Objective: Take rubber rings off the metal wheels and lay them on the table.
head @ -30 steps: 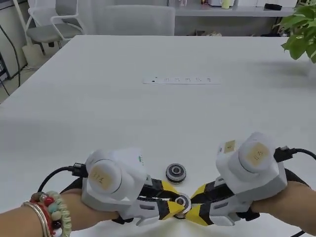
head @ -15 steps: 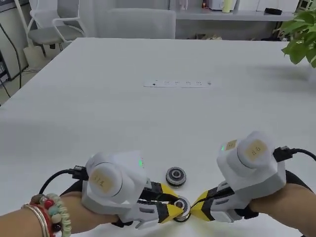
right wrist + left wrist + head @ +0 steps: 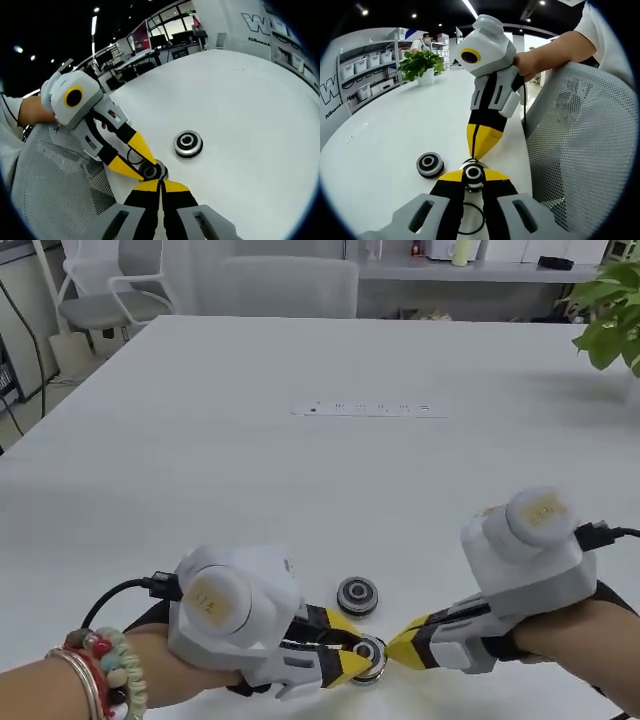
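Note:
My left gripper (image 3: 362, 656) is shut on a small metal wheel (image 3: 369, 651) just above the table's near edge; in the left gripper view its yellow tips (image 3: 472, 176) clamp the wheel (image 3: 473, 173) from both sides. My right gripper (image 3: 392, 652) comes in from the right, shut, with its tips against the wheel's rim (image 3: 151, 171). I cannot tell whether a rubber ring is pinched there. A second wheel (image 3: 357, 594) with its black ring lies flat on the table just beyond. A loose black rubber ring (image 3: 470, 218) lies under the left jaws.
A white socket strip (image 3: 368, 409) lies mid-table. A potted plant (image 3: 610, 310) stands at the far right edge. A grey mesh chair back (image 3: 585, 150) is close behind the near table edge. More chairs (image 3: 100, 290) stand beyond the far end.
My right gripper has rolled and swung out to the right while its tips stay at the wheel. The left gripper and both wheels have held their places.

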A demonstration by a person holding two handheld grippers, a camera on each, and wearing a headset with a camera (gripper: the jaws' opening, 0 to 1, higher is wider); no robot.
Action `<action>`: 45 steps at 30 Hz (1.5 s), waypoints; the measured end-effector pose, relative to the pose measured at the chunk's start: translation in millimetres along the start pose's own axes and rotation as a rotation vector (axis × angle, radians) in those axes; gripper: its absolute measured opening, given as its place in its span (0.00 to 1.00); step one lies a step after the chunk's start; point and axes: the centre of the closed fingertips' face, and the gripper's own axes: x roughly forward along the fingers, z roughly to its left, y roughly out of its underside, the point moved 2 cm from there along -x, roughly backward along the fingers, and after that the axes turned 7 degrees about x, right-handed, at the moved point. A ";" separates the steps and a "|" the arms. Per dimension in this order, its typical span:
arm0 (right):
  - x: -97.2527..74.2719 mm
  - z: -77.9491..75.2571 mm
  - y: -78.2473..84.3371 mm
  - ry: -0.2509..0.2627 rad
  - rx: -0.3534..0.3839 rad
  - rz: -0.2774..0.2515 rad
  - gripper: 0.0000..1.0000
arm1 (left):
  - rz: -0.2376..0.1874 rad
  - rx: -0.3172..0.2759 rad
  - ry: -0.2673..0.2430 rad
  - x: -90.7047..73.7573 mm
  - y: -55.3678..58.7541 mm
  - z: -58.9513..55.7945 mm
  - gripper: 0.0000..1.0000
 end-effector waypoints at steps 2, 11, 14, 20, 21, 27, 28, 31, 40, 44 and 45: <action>-0.2 2.5 1.4 -0.007 -0.014 -0.006 0.00 | 0.000 0.002 0.001 0.0 -0.1 -0.3 0.08; 2.3 8.5 -1.3 -0.016 -0.028 0.002 0.00 | 0.001 0.015 0.006 -0.4 -0.4 -0.8 0.08; 2.1 9.7 -1.8 -0.018 -0.031 0.001 0.00 | 0.001 0.018 0.005 -0.5 -0.4 -0.8 0.08; 1.9 15.6 -5.5 -0.040 -0.030 -0.012 0.00 | 0.001 0.017 0.005 -0.5 -0.4 -0.8 0.08; 2.0 17.5 -6.6 -0.049 -0.031 -0.018 0.00 | 0.002 0.016 0.005 -0.6 -0.3 -0.8 0.08; 1.5 25.0 -19.3 -0.067 -0.029 -0.077 0.00 | -0.002 0.005 -0.001 -0.2 -0.6 -0.6 0.08; 2.3 25.0 -17.1 -0.068 -0.030 -0.068 0.00 | -0.004 0.003 -0.002 -0.3 -0.5 -0.5 0.08; 3.2 18.5 -11.7 -0.039 -0.021 -0.043 0.00 | -0.010 -0.005 -0.004 -0.4 -0.6 -0.5 0.08; 4.6 8.1 -4.6 0.007 0.004 -0.012 0.00 | 0.016 0.018 -0.010 1.2 -3.2 -0.2 0.09; 4.4 8.2 -4.7 0.007 0.007 -0.012 0.00 | 0.032 0.046 -0.008 -1.4 -2.8 1.2 0.12; 4.3 8.3 -4.6 0.008 0.007 -0.013 0.00 | 0.032 0.046 -0.006 -2.1 -3.5 1.3 0.13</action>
